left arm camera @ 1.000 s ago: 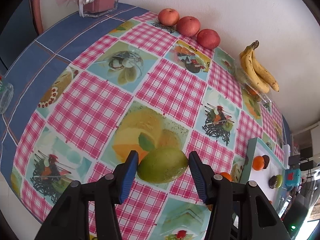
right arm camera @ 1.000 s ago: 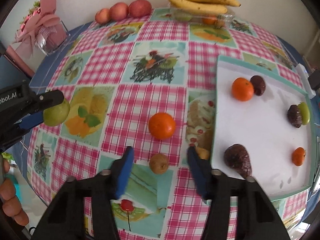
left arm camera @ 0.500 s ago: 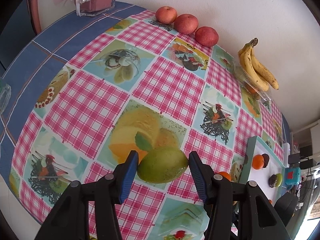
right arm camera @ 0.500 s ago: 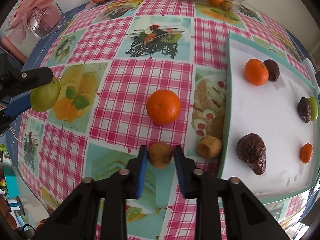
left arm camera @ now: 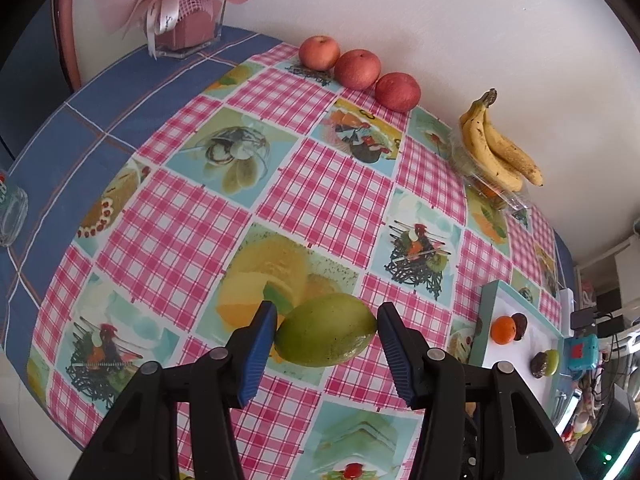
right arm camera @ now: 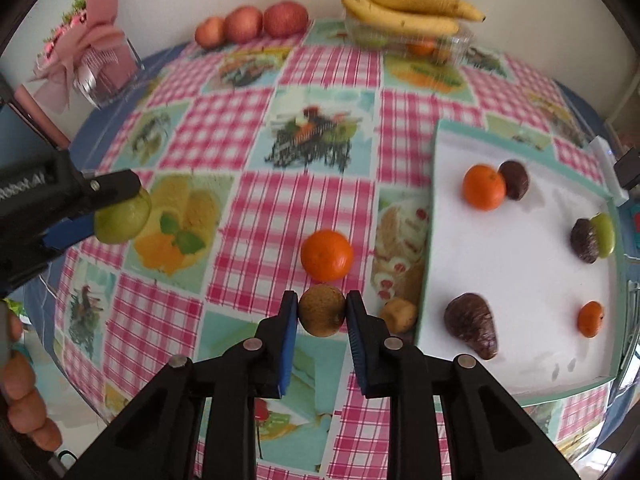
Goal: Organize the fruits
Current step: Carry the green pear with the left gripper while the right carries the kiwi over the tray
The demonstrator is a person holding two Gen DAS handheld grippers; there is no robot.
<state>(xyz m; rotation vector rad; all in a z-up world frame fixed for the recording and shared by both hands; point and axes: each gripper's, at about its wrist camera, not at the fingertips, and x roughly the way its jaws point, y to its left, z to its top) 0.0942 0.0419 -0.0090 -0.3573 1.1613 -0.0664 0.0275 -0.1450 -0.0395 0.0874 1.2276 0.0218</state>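
Note:
My left gripper (left arm camera: pixel 326 332) is shut on a green mango (left arm camera: pixel 325 330) and holds it above the checked tablecloth; it also shows at the left of the right wrist view (right arm camera: pixel 120 216). My right gripper (right arm camera: pixel 322 314) is shut on a brown kiwi (right arm camera: pixel 322 315), just in front of an orange (right arm camera: pixel 327 255). A second small brown fruit (right arm camera: pixel 398 315) lies against the white tray (right arm camera: pixel 516 280). The tray holds two oranges, dark fruits and a green fruit.
Three red apples (left arm camera: pixel 360 69) and a bunch of bananas (left arm camera: pixel 496 148) on a clear plastic box (right arm camera: pixel 424 42) line the back wall. A glass vase with pink wrapping (left arm camera: pixel 188 20) stands at the far left corner. A glass jar (left arm camera: pixel 10 210) sits at the left edge.
My right gripper moved forward and closed on the kiwi, then lifted it slightly. My left gripper keeps holding the mango and has risen and drawn back a little.

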